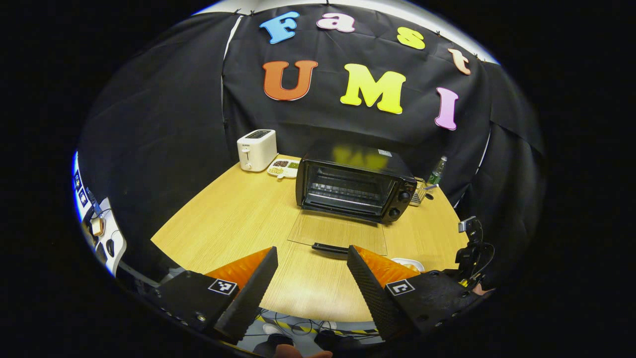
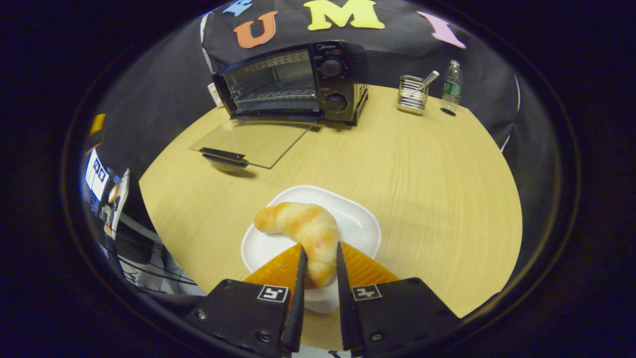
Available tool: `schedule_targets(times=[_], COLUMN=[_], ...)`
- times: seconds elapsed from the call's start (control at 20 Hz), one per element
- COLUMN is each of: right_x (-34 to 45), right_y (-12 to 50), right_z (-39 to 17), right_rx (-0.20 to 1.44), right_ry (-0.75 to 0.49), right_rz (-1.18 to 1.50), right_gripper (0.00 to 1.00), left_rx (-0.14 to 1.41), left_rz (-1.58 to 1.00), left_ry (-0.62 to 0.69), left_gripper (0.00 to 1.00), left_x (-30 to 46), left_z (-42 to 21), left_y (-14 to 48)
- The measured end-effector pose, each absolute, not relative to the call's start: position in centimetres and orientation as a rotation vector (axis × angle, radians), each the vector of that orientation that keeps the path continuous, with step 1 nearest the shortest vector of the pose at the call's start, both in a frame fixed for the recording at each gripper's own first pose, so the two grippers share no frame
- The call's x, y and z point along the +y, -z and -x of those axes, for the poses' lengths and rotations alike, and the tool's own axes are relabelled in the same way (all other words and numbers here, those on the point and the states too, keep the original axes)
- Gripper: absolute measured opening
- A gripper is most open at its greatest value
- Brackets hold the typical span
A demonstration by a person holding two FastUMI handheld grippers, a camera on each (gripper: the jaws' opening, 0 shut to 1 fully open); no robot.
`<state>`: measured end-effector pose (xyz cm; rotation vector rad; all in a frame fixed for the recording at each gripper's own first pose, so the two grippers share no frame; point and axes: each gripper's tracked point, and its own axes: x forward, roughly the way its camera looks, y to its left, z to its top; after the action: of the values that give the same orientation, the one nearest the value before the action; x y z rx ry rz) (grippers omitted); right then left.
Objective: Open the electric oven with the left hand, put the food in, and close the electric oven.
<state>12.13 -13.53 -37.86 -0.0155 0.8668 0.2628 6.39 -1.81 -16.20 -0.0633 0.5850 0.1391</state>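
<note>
Your right gripper (image 2: 318,258) has its fingers drawn close on the near end of the roll (image 2: 300,227), one finger on each side and both touching the crust; the grip looks seated but only on the end. The roll rests on the plate (image 2: 365,223) directly ahead of and below that gripper, its long axis running from between the fingers away and to the left, so most of its length overhangs forward of the grip. Your left gripper (image 1: 310,278) stands wide apart and holds nothing. The oven (image 2: 293,79) lies ahead and to the left of the right gripper, well apart from the plate, with bare table (image 2: 422,164) between. Its glass door (image 2: 253,141) is folded down flat toward you, handle (image 2: 223,155) at the near edge, and the cavity with its rack is exposed. From the left gripper the oven (image 1: 355,186) sits straight ahead, the door (image 1: 338,231) and handle (image 1: 330,247) just beyond the fingertips, so the left is the nearer one for closing. Judgement: opening is done; loading is the step in hand. The carry must go forward and left, over the lowered door, and the roll's free end should lead into the opening. An end grip may let the roll droop or twist. Writing: a brand mark sits above the oven's upper knob (image 2: 332,67) but is too small to read with confidence; the bottle (image 2: 452,84) label likewise.
</note>
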Motion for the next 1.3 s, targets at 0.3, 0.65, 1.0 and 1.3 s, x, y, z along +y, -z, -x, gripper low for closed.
schedule_targets(times=[0.3,0.65,1.0,1.3], right_x=[-10.3,-2.8,3.8,5.5], right_y=[33.0,27.8,26.2,27.5], right_z=[-11.2,-14.4,-26.5,-35.5], right_rx=[0.788,0.605,0.428,0.373], right_ry=[-0.110,0.050,0.167,0.255], right_rz=[-0.200,-0.432,-0.651,-0.735], right_gripper=[0.27,0.27,0.27,0.27], left_rx=[0.541,0.515,0.551,0.581], left_rz=[0.065,0.037,0.001,-0.041], left_ry=[-0.036,0.069,0.064,0.008], left_gripper=[0.93,0.93,0.93,0.93], left_x=[0.2,6.5,13.7,18.0], left_z=[-8.2,-9.0,-8.1,-7.2], left_y=[15.1,13.6,13.1,13.6])
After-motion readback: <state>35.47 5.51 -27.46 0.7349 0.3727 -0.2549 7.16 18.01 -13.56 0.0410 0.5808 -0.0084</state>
